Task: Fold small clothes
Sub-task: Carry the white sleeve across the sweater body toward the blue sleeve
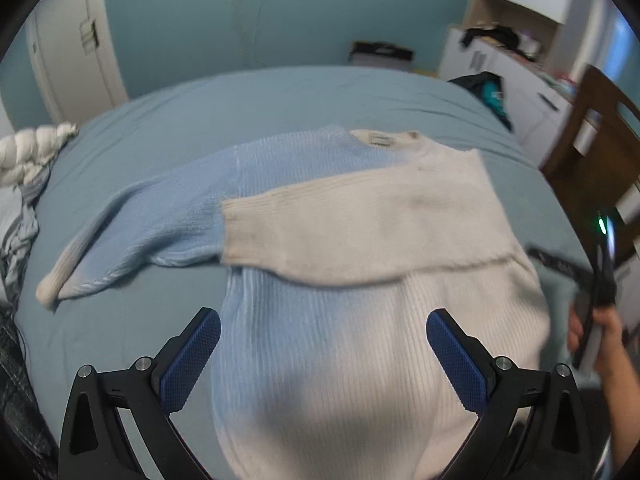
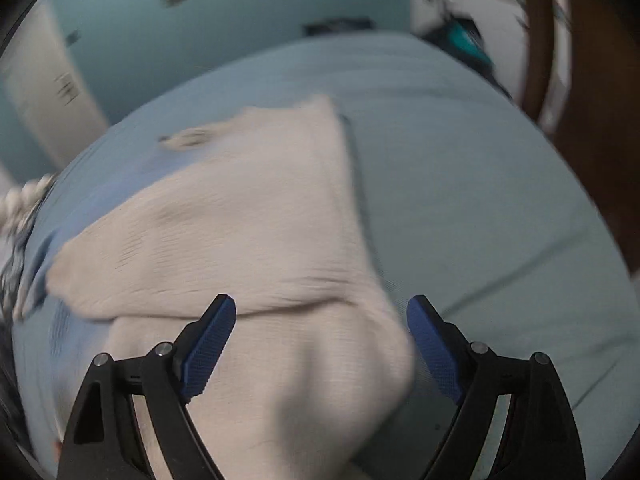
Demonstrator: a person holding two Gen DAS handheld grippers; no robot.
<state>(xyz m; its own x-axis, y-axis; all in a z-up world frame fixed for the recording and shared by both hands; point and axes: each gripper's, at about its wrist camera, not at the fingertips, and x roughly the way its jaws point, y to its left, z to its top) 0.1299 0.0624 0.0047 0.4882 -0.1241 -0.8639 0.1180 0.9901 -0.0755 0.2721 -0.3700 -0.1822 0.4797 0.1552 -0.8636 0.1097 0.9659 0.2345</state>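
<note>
A ribbed knit sweater (image 1: 320, 328), half light blue and half cream, lies flat on a blue bed (image 1: 280, 96). Its cream sleeve (image 1: 352, 224) is folded across the chest; the blue sleeve (image 1: 132, 236) stretches out to the left. My left gripper (image 1: 323, 324) hangs open above the lower body of the sweater, nothing between its blue pads. In the right wrist view the picture is blurred; my right gripper (image 2: 321, 312) stands open over the sweater's cream right edge (image 2: 256, 232), with no cloth pinched. A hand (image 1: 600, 336) holding the right gripper's handle shows at the right border of the left wrist view.
A braided white cushion (image 1: 36, 152) and crumpled grey cloth (image 1: 20, 240) lie at the bed's left edge. A wooden chair (image 1: 596, 148) stands to the right. White cabinets (image 1: 508, 60) with clutter and a dark bag (image 1: 488, 92) are beyond the bed's far right corner.
</note>
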